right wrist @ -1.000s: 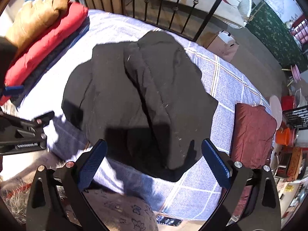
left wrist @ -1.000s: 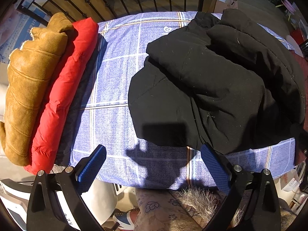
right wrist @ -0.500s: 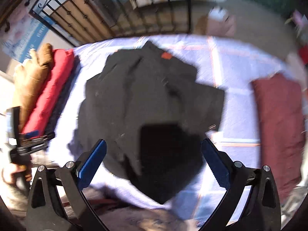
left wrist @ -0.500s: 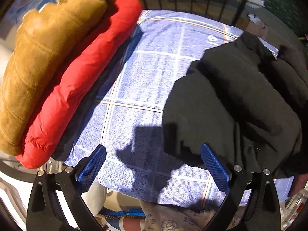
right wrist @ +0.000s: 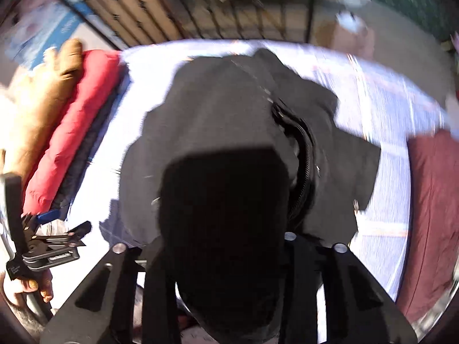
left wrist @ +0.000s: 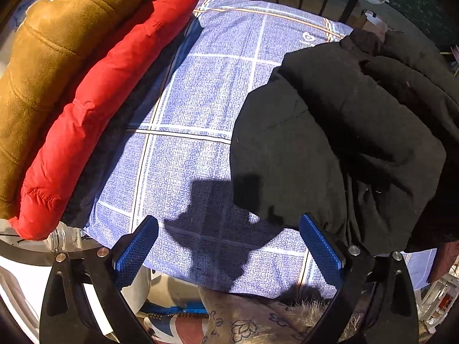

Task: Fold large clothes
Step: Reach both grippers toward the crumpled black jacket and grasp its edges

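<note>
Since half a second ago, the right gripper (right wrist: pixel 229 246) has dropped onto the black jacket (left wrist: pixel 330 143) at the bed's near edge, and dark cloth now fills the space between its fingers, hiding the pads; it appears clamped on the hem, likely to lift it for a fold. Meanwhile the left gripper (left wrist: pixel 228 253) has crept toward the jacket's near left corner, jaws wide and empty, over the blue sheet (left wrist: pixel 200 91). Along the left edge lie folded red (left wrist: pixel 94 114) and tan (left wrist: pixel 43 57) coats, presumably done.
</note>
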Demonstrator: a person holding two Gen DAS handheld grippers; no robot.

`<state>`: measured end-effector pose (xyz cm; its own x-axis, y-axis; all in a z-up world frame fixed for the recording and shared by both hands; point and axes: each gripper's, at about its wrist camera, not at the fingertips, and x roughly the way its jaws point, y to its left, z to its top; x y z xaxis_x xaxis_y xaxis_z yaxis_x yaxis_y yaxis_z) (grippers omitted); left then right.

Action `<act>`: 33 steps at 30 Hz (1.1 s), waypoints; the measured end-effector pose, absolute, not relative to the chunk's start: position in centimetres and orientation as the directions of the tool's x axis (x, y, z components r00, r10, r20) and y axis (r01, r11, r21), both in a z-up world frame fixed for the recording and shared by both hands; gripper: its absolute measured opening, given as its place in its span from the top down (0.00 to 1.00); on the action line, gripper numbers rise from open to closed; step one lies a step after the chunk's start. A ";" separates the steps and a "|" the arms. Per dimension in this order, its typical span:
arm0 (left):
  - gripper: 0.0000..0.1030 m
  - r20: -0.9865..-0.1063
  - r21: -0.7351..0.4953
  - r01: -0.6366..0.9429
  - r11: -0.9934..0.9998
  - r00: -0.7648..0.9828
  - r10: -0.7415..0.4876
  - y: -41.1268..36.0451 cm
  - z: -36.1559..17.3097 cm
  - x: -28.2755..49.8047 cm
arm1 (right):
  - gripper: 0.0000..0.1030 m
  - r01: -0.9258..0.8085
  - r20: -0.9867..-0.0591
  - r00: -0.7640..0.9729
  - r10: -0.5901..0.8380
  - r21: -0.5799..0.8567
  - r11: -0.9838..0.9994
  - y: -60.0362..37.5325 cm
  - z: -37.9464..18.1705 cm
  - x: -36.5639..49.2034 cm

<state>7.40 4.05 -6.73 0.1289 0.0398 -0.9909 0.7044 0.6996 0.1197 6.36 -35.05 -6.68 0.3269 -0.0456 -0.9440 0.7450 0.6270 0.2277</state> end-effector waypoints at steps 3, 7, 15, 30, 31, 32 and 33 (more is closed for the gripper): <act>0.06 -0.987 0.105 0.681 0.724 0.161 -0.008 4.2 -4.7 8.2 | 0.75 0.641 -0.910 0.413 -0.045 0.255 0.723 -32.2 -3.4 8.9; 0.06 -0.963 0.138 0.597 0.790 0.267 -0.034 6.2 -0.3 11.4 | 0.77 0.414 -0.847 0.531 0.002 0.262 0.872 -27.6 0.9 12.0; 0.06 -0.858 0.216 0.432 0.875 0.512 -0.041 10.2 9.8 16.6 | 0.74 -0.018 -0.870 0.387 0.305 0.323 0.946 -16.9 -2.1 17.5; 0.06 -0.990 -0.057 0.545 0.837 0.076 -0.116 7.8 -3.5 11.3 | 0.05 0.237 -0.813 0.384 0.438 0.545 0.804 -23.9 -4.1 13.5; 0.06 -0.990 -0.076 0.533 0.842 0.060 -0.127 7.8 -3.9 11.7 | 0.05 0.250 -0.817 0.393 0.423 0.537 0.805 -23.7 -3.4 13.2; 0.06 -0.990 -0.090 0.521 0.849 0.044 -0.132 7.5 -4.1 12.0 | 0.05 0.275 -0.828 0.396 0.398 0.520 0.809 -24.5 -2.8 12.5; 0.06 -0.990 -0.104 0.506 0.856 0.025 -0.135 7.4 -4.2 12.2 | 0.05 0.295 -0.833 0.403 0.379 0.510 0.808 -25.1 -2.5 11.9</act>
<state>12.20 7.44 -4.19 0.0249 -0.1354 -0.9905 0.5064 0.8560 -0.1043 11.91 -25.15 -2.52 0.4029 0.3789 -0.8331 0.2955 0.8077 0.5102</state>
